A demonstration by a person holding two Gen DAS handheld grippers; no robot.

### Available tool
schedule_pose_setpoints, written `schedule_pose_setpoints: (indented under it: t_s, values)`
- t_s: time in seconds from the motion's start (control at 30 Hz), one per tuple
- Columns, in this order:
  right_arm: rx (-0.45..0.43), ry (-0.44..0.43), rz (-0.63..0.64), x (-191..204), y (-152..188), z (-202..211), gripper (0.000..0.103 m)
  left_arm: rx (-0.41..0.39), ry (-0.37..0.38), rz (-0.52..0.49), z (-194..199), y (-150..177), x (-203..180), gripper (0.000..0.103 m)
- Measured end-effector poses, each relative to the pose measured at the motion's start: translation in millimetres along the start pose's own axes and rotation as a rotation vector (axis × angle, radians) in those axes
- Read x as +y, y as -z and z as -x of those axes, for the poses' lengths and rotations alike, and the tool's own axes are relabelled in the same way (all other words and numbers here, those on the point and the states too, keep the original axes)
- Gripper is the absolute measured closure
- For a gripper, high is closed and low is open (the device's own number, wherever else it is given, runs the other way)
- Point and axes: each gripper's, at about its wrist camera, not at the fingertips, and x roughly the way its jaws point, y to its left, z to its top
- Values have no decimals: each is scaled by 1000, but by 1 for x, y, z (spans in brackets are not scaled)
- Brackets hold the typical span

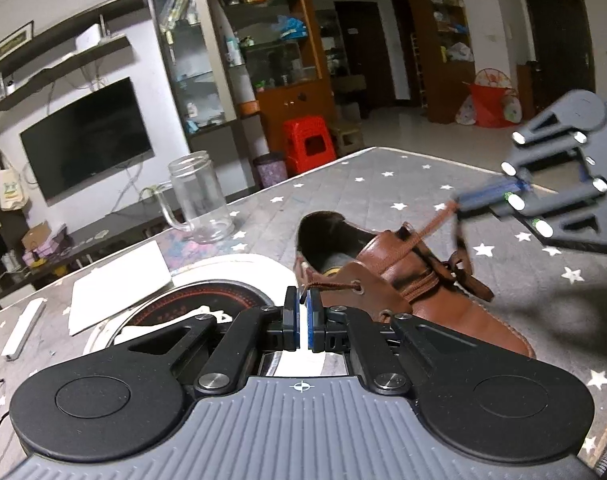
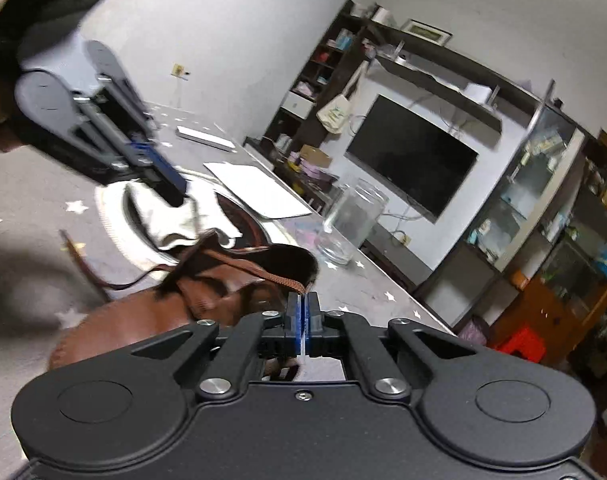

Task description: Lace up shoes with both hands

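Note:
A brown leather shoe lies on the star-patterned table cover, heel opening facing away in the left wrist view. My left gripper sits by the shoe's near flap, shut on the end of a brown lace that comes out of an eyelet. My right gripper hovers at the right, shut on the other lace strand, which is stretched taut up from the shoe. In the right wrist view, the right gripper pinches the flat lace above the shoe; the left gripper is blurred beyond.
A glass jar mug stands behind the shoe. A round white plate with a dark red-ringed centre, a white cloth, a white sheet and a white bar lie to the left. The table's far edge is close.

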Motion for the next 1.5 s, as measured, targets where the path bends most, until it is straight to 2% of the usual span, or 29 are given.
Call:
schedule_pose_setpoints:
  t_s: [0.17,0.4,0.6,0.73,0.9,1.07,1.17,1.23,1.3,1.4,1.5]
  values:
    - [38,-14,15,13,6,4,101,11,-40,35,2,5,15,100]
    - [83,-39,-53,15,15,-8,101,54,-53,50,-4,13,23,100]
    - [-1,-32,-79,11,3,4,101,76,-49,37,-3,15,22,100]
    - [-10,-47,-113,11,0,-4,101,89,-46,29,0,16,22,99]
    - [54,-95,-240,1,17,-14,101,106,-43,22,-3,19,25,98]
    - [117,-118,-247,2,33,-12,101,126,-14,14,-10,23,29,98]
    - [93,-112,-205,1,28,-2,101,124,-9,5,-6,22,30,97]
    - [53,-86,-203,-5,19,3,101,123,-3,4,-3,22,31,94]
    - [17,-58,-224,-12,12,4,101,126,24,-6,1,24,28,76]
    - [0,-10,-244,-17,8,-6,101,131,65,-21,7,25,25,73]
    - [22,-35,-269,-15,11,-19,101,136,106,-36,12,27,22,73]
